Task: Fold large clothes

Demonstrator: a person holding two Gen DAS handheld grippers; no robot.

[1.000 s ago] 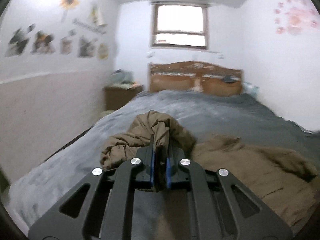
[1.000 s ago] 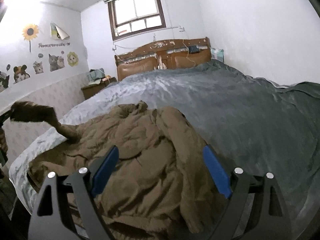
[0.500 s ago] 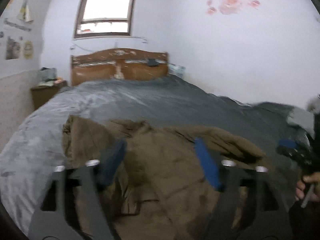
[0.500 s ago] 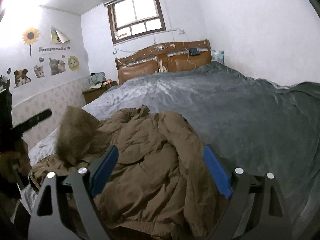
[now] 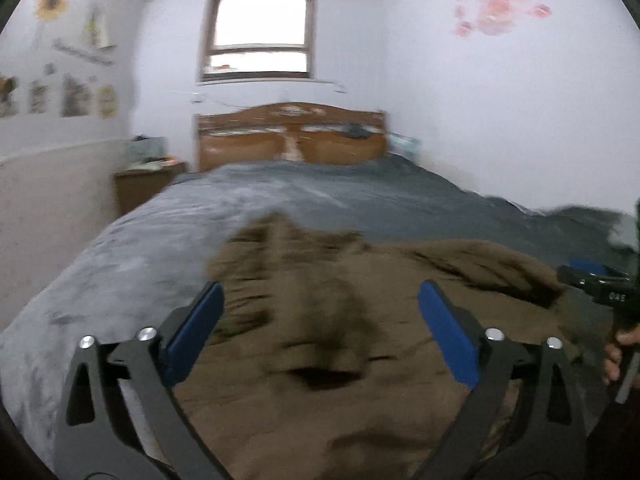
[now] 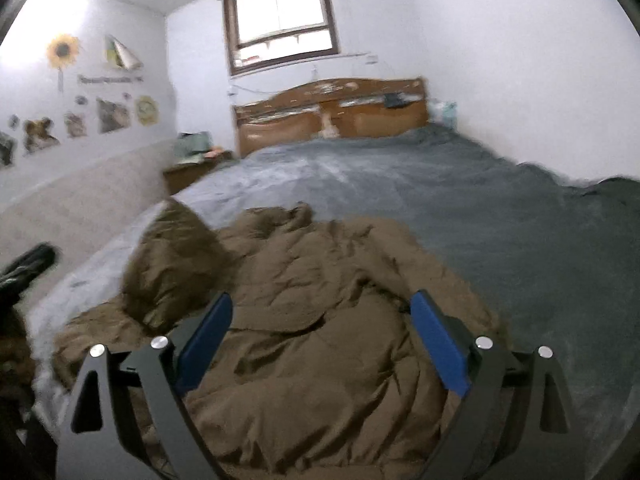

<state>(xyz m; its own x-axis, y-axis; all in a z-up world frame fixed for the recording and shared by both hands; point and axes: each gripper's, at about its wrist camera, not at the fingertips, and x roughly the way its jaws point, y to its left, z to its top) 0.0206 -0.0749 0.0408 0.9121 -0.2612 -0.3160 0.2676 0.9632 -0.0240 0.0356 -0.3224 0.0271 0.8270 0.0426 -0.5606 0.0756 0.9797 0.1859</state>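
1. Grey bedding [image 6: 500,240] is seen beneath a crumpled brown coat [image 6: 320,320], well short of the headboard [image 6: 332,116];
2. Both the left gripper [image 5: 318,326] and the right gripper [image 6: 320,332] are held open, empty, above the coat;
3. Its raised flap [image 6: 172,268] lies left of the right jaws, judged nearer the left gripper.

We see our right gripper [image 6: 320,332] spread wide, its blue-padded fingers [image 6: 438,342] empty above a crumpled brown padded coat [image 6: 312,320] lying on the near part of a grey-blanketed bed [image 6: 500,232]. A sleeve or flap of the coat stands bunched up at the left. Far off, a worn wooden headboard [image 6: 332,112] sits under a brown-framed window [image 6: 282,20].
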